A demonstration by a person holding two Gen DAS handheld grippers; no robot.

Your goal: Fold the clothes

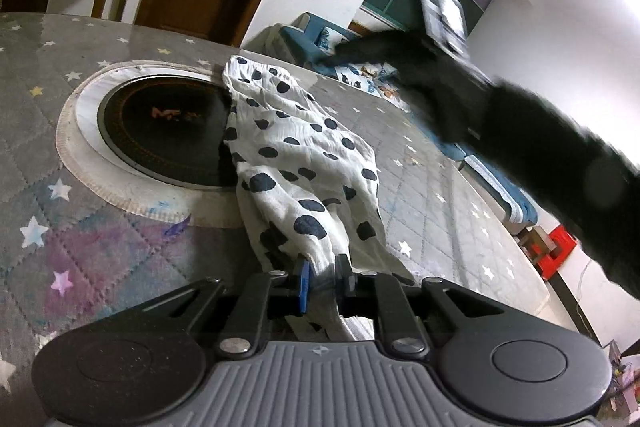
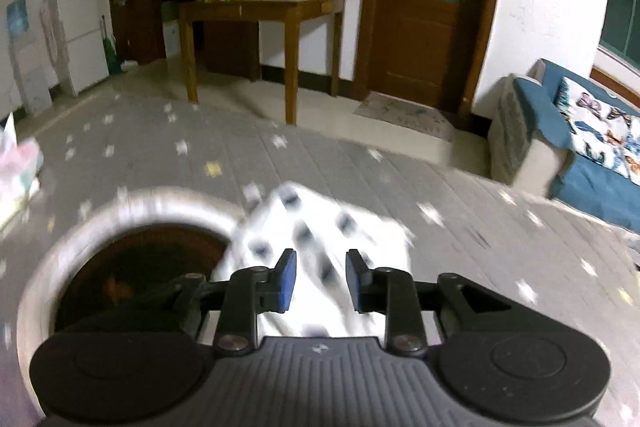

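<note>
A white garment with dark polka dots lies stretched over the grey star-patterned table cover, its far end partly over a round black hob. My left gripper is shut on the garment's near end, cloth bunched between the blue pads. In the left wrist view a person's black sleeve reaches in from the right, blurred. In the right wrist view the same dotted garment shows blurred below my right gripper, which is open with nothing pinched between its fingers.
The hob sits in a white ring cut into the cover. A blue sofa with a patterned cushion stands to the right, a wooden table and a door behind. Pale items lie at the cover's left edge.
</note>
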